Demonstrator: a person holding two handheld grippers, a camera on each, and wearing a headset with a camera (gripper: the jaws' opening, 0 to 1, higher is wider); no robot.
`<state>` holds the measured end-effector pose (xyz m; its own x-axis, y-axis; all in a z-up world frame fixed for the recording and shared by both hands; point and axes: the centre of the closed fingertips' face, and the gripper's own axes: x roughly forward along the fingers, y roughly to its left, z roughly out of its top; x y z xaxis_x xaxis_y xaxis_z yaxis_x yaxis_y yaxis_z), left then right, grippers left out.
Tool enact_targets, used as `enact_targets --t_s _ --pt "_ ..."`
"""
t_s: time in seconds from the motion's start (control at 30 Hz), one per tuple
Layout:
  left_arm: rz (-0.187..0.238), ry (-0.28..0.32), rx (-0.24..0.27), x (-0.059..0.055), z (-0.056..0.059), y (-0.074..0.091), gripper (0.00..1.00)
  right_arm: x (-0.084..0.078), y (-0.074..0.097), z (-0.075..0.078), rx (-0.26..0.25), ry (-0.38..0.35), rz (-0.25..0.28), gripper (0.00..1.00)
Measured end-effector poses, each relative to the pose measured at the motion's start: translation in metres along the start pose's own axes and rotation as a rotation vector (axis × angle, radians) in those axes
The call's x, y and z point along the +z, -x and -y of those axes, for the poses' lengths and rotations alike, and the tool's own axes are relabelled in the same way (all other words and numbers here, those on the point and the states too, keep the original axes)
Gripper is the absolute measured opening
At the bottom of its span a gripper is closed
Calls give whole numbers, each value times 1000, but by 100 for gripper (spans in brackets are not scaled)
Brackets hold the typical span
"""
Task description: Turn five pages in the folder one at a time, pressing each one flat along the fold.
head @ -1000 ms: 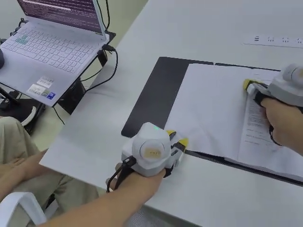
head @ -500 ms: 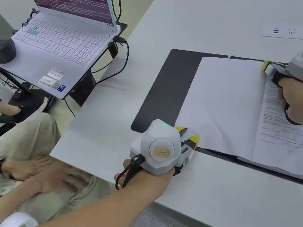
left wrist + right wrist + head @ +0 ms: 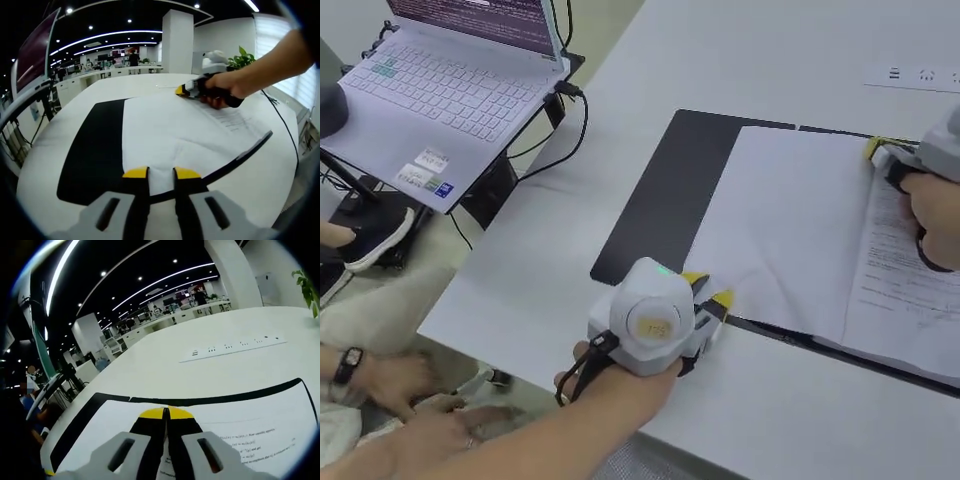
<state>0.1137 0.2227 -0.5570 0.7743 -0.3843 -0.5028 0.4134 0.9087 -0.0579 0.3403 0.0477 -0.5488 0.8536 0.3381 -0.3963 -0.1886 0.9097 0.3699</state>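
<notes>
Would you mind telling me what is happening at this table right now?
A person is working on an open folder on the white table, with a gripper in each hand. The right gripper, fingers closed, sits at the far end of the fold. The left gripper, fingers slightly apart, is at the near edge of the blank left page.

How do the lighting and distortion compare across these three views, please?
Head view: even, soft light, the folder sharp, hardly any shadow. Left gripper view: fisheye bows the folder's edges, and the window is washed out. Right gripper view: the ceiling light strip and power strip bend into arcs; the printed text is too small to read.
</notes>
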Motion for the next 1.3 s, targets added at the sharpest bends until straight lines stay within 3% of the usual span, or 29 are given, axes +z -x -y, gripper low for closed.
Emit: enact_targets --t_s 0.43,0.83,1.3 --pt "1 -4 -3 0 0 0 17 -14 31 -14 35 10 -25 0" --pt "8 8 -3 0 -1 0 17 -28 71 -40 63 -22 -44 0" --pt "9 4 -4 1 -1 0 15 -48 94 -48 101 -52 -68 0"
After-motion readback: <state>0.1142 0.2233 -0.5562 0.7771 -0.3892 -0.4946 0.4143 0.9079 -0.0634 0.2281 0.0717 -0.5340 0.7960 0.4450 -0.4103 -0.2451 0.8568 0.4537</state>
